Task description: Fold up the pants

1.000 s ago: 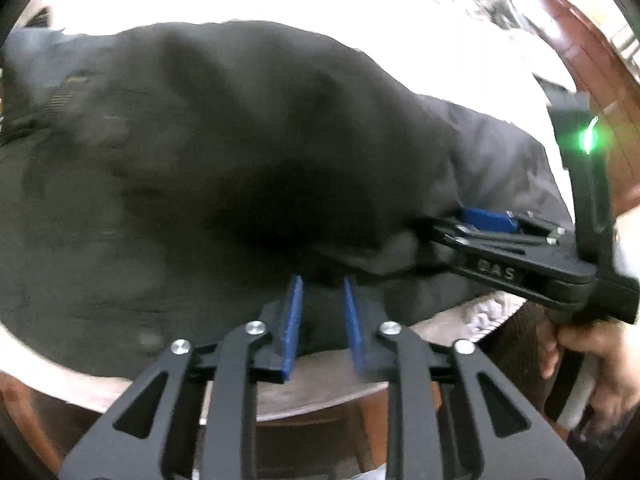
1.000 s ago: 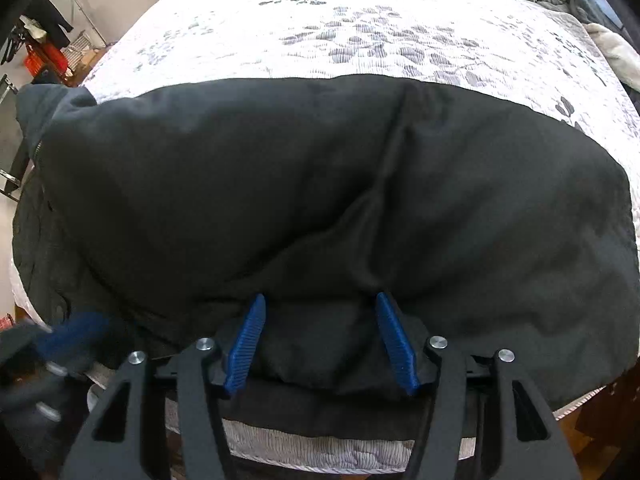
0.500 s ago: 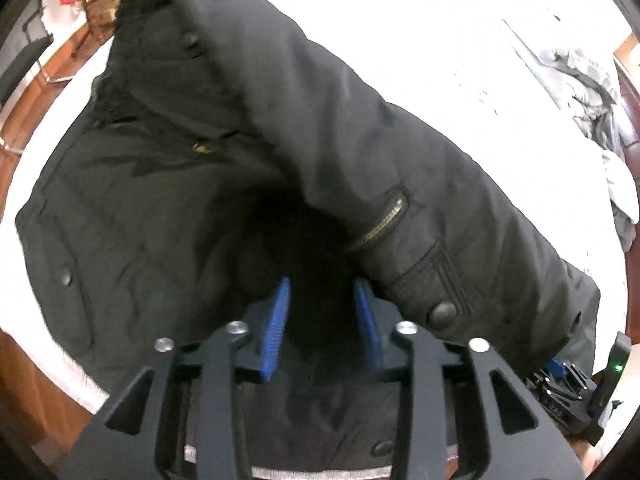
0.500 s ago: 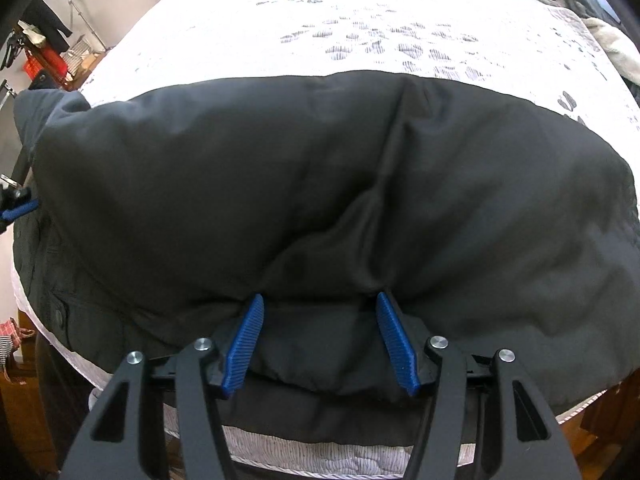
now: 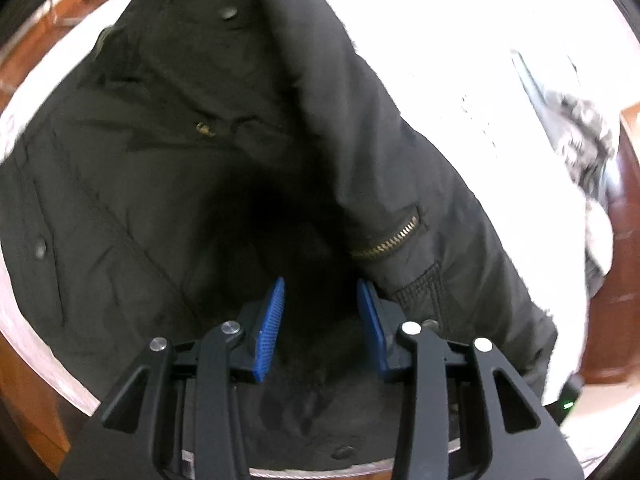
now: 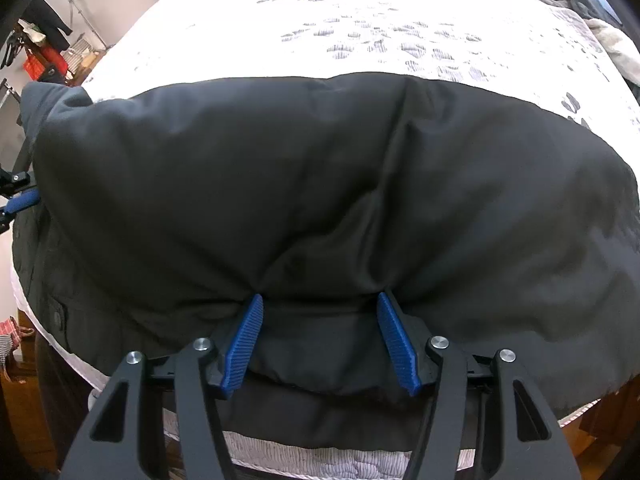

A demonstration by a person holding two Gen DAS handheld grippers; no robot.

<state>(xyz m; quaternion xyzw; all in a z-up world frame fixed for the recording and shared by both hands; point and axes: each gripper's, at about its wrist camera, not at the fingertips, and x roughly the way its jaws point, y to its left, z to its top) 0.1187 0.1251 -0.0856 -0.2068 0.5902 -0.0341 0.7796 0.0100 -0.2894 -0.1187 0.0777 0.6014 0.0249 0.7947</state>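
left gripper (image 5: 320, 312): jaws just widened, apart, over black garment (image 6: 320, 184) | right gripper (image 6: 320, 336): clamped on garment fold at bed's (image 6: 360, 20) near edge

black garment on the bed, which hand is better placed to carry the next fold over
Right, probably. The right gripper straddles a bunched fold of the black garment, fabric filling the space between its fingers. The left gripper has just been opening; its fingers stand apart over the garment's dark interior, pressing nothing.

Our left gripper (image 5: 320, 304) now sits beside the black garment's (image 5: 168, 200) brass zipper (image 5: 386, 242), off the right gripper's (image 6: 320, 320) side, its jaws just opening over dark cloth.
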